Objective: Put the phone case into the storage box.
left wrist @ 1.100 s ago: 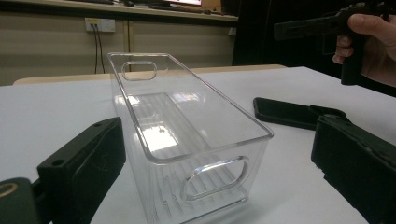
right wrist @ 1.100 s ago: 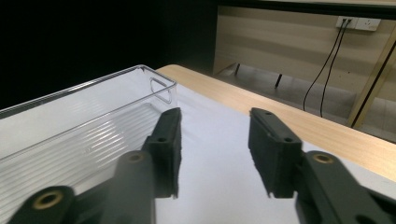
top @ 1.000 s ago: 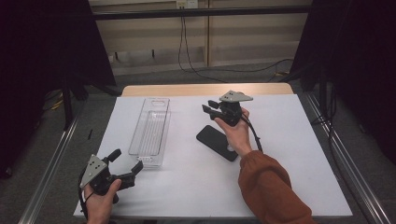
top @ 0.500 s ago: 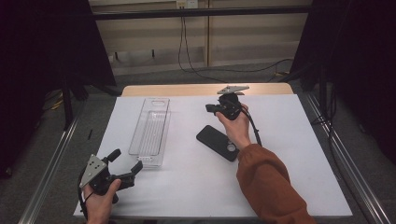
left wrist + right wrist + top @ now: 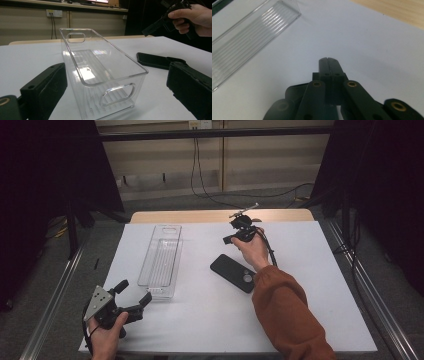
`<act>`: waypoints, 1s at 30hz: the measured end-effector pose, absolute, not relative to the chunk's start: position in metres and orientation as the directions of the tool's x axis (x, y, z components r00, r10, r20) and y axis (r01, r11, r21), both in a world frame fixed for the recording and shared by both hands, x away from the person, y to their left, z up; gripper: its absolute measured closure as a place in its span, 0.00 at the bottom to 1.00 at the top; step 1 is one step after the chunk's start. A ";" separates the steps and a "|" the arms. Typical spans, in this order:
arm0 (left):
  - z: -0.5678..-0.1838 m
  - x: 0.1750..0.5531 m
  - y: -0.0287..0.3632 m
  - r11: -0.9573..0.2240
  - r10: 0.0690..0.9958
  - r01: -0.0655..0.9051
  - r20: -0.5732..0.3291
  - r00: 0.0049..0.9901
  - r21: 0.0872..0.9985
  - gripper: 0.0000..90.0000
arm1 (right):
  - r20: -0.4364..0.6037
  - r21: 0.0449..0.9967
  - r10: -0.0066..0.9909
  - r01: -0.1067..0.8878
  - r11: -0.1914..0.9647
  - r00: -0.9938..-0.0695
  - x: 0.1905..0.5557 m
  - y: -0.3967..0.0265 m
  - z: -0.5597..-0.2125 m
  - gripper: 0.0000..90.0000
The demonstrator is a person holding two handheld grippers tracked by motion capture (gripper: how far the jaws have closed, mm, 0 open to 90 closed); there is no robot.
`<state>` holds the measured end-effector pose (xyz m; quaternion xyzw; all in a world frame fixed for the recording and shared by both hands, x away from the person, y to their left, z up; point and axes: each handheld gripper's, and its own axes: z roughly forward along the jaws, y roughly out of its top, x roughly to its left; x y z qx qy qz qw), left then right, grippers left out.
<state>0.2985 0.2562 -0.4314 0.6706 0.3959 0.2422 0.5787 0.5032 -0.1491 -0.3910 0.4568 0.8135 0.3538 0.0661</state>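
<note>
We find the white table (image 5: 310, 285) carrying a clear plastic bin (image 5: 161, 260) left of centre, lying lengthwise away from the person, and a black phone (image 5: 233, 272) flat on the surface to its right, well apart from the bin. We record the right arm in an orange sleeve (image 5: 287, 317) reaching forward from the bottom edge over the right half of the table, the forearm passing just beside the phone. The right hand (image 5: 254, 251) is raised beyond the phone's far end, bearing the right gripper (image 5: 227, 240), which points leftward toward the bin's far end. In the right gripper view we see its jaws pressed flat together with nothing between them, above bare white table, the bin's corner at upper left. The left hand (image 5: 106, 335) rests at the near left corner of the table, holding the left gripper (image 5: 134, 295) aimed at the bin's near end; in the left gripper view its jaws stand wide apart, one either side of that end wall, not touching it, so released. Against the earlier frames, we note that the right gripper has travelled from over the phone's far end further up the table, and its jaws have just been closing to a clenched state, empty. The left hand, the bin and the phone are unchanged in place.
</note>
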 end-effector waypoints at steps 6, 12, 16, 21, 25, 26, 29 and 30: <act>-0.432 0.299 0.256 -0.010 0.813 0.252 -0.139 0.566 0.968 0.04 | 0.208 0.563 0.810 0.744 0.360 -0.549 0.512 -0.150 -0.398 1.00; -0.432 0.299 0.257 -0.007 0.817 0.259 -0.143 0.558 0.966 0.04 | 0.181 0.504 0.835 0.778 0.375 -0.520 0.519 -0.149 -0.409 1.00; -0.432 0.299 0.257 -0.006 0.817 0.257 -0.143 0.558 0.966 0.04 | 0.167 0.480 0.847 0.793 0.377 -0.504 0.523 -0.149 -0.416 1.00; -0.432 0.299 0.257 -0.008 0.817 0.258 -0.142 0.558 0.966 0.04 | 0.165 0.462 0.850 0.801 0.382 -0.500 0.524 -0.147 -0.425 1.00; -0.432 0.299 0.257 -0.008 0.817 0.257 -0.142 0.559 0.966 0.04 | 0.159 0.448 0.847 0.801 0.396 -0.508 0.524 -0.142 -0.430 1.00; -0.432 0.299 0.258 -0.008 0.816 0.258 -0.142 0.560 0.966 0.04 | 0.158 0.445 0.847 0.802 0.398 -0.508 0.524 -0.142 -0.431 1.00; -0.432 0.298 0.258 -0.007 0.816 0.258 -0.144 0.559 0.966 0.04 | 0.160 0.443 0.846 0.803 0.399 -0.508 0.525 -0.142 -0.435 1.00; -0.432 0.298 0.258 -0.005 0.818 0.258 -0.144 0.557 0.966 0.04 | 0.163 0.441 0.847 0.806 0.396 -0.505 0.525 -0.142 -0.437 1.00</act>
